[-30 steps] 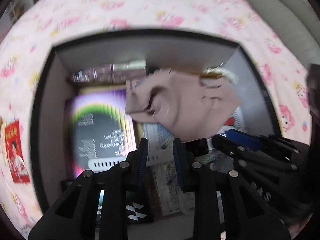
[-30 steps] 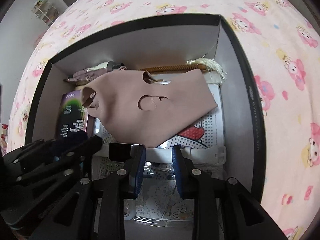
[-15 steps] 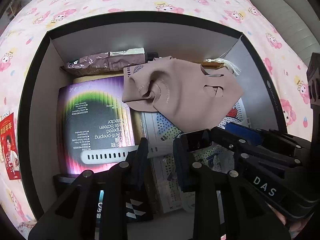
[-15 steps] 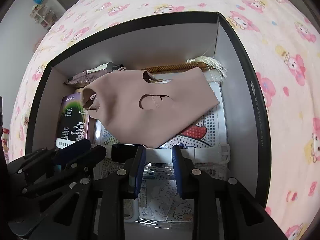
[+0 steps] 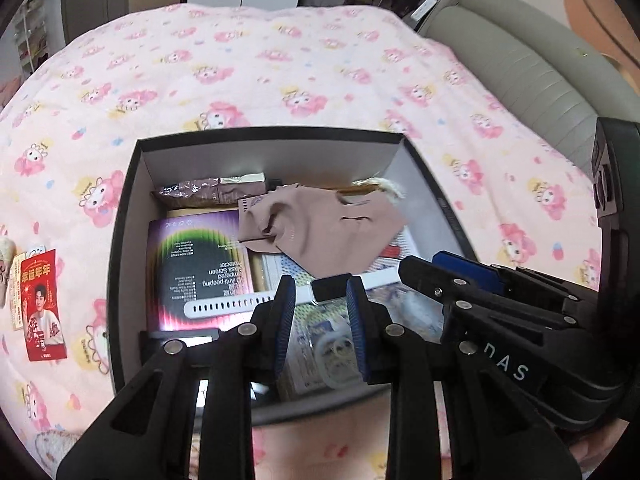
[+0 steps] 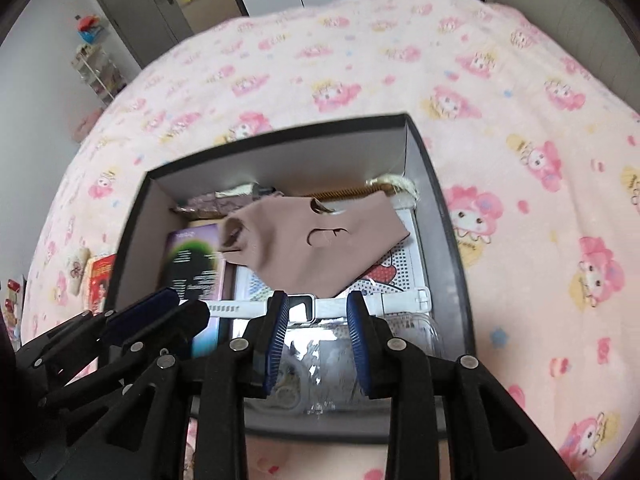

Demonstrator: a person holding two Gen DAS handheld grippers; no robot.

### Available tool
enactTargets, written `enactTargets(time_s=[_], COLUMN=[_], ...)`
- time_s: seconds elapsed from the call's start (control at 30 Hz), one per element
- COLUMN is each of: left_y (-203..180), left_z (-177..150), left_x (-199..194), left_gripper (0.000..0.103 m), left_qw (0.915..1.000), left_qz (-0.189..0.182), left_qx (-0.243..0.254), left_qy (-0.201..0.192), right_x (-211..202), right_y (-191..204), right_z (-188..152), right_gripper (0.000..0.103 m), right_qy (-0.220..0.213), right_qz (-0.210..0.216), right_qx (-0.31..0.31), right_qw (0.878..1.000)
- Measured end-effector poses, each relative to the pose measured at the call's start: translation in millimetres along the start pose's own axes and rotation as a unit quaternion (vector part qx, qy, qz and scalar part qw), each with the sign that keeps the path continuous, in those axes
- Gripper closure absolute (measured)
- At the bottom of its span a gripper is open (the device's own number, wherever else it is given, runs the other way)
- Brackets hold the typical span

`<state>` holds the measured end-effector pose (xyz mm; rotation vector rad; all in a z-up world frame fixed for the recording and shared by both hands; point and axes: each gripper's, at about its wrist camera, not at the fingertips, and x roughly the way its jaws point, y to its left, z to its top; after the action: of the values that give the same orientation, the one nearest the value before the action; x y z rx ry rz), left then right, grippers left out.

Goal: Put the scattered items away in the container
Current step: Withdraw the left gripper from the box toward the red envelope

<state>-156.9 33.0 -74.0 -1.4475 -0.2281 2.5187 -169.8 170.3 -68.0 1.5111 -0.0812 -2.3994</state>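
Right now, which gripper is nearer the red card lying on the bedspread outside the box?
Left. The left gripper hangs over the box's near edge on the side where the red card lies; the right gripper sits beyond it, farther from the card.

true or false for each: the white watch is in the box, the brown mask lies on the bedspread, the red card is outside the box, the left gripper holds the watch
1. The white watch lies inside the black box. True.
2. The brown mask lies on the bedspread. False: it is in the box, on top of other items.
3. The red card is outside the box. True.
4. The left gripper holds the watch. False: nothing is between its pads.
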Motion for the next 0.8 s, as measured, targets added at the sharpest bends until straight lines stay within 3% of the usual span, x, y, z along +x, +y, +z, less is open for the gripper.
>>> enactTargets(time_s=[0.47,0.6,0.8], left_y=[-6.8,-3.2,9.5], left_z=[-31.2,-38.8,-53.0], left_x=[-62.5,-76.3,-95.5], left_gripper=[0.077,0.077,0.077], left_qw=[0.9986,0.9981,0.9981], left_qz=[-0.007,0.005,-0.008], left_qx=[0.045,0.053,0.05], left_qy=[-0.025,-0.031,-0.035], right_x=[-56.7,-62.5,-71.5], right_y=[37.9,46.7,65.1], right_z=[-38.0,-46.1,-61.3], right_gripper=[0.077,0.077,0.077], right_qy=[-0.07,-0.072,-0.07], right_qz=[-0.017,-0.01,-0.002], right_qx=[-0.028,-0.025,-0.041], right_qw=[0.997,0.997,0.997])
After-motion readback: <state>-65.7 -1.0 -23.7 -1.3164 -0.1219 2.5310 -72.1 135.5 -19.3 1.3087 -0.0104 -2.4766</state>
